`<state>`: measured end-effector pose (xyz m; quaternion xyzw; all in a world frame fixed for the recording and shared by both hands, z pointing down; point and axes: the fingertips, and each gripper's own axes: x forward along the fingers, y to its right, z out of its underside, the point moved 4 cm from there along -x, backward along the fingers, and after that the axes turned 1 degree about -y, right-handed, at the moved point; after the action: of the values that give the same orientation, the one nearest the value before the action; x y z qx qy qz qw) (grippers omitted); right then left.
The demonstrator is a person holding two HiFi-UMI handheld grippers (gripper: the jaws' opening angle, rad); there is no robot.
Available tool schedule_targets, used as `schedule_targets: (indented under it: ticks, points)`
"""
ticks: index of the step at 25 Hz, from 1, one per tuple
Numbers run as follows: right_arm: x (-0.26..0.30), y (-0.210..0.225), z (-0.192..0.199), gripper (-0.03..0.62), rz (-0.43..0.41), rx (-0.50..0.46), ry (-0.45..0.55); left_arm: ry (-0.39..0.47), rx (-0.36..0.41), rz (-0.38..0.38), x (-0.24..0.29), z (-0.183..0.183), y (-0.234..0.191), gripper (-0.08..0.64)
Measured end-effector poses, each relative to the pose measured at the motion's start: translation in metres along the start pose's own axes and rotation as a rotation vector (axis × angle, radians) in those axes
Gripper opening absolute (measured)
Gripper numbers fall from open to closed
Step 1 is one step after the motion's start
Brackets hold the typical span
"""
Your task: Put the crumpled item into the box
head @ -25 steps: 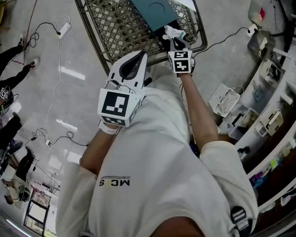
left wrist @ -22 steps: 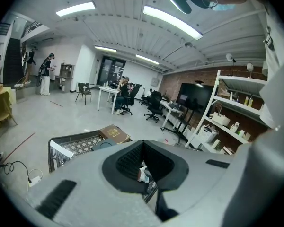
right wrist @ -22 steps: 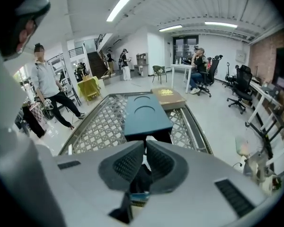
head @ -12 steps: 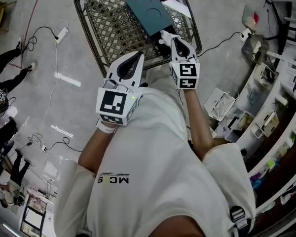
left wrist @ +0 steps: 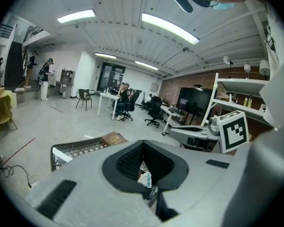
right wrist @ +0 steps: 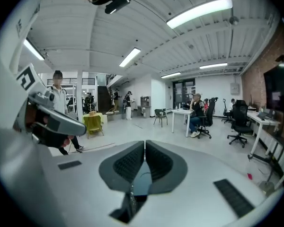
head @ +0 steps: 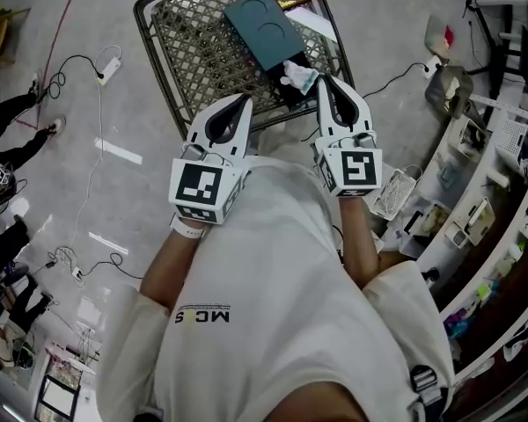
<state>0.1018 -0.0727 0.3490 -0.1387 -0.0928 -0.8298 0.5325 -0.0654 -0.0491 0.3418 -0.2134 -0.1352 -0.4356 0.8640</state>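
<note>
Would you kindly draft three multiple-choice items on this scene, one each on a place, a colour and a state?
1. Where does the crumpled item lie?
A. On a chair seat
B. On the mesh rack, at the flat box's near corner
C. On a shelf

2. What colour is the flat box?
A. Red
B. Yellow
C. Teal

3. How do the right gripper's jaws stand?
A. Shut, empty
B. Wide apart
C. Clamped on a cable

Answers:
1 B, the head view shows it beside the box on the rack.
2 C, its top is plainly teal.
3 A, the right gripper view shows the pads meeting with nothing between.
</note>
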Motion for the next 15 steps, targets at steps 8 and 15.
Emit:
schedule_targets:
  ticks: [8, 15]
  points:
    - [-0.044, -0.008, -0.023, 0.023, -0.012, -0.020, 0.035, 0.007, 0.013, -0.010, -0.008, -0.002, -0.004, 0.021]
    - [-0.057, -0.006, -0.022, 0.023, -0.007, 0.001, 0.042, 0.020, 0.025, -0.004, -0.010, -0.008, 0.000, 0.020]
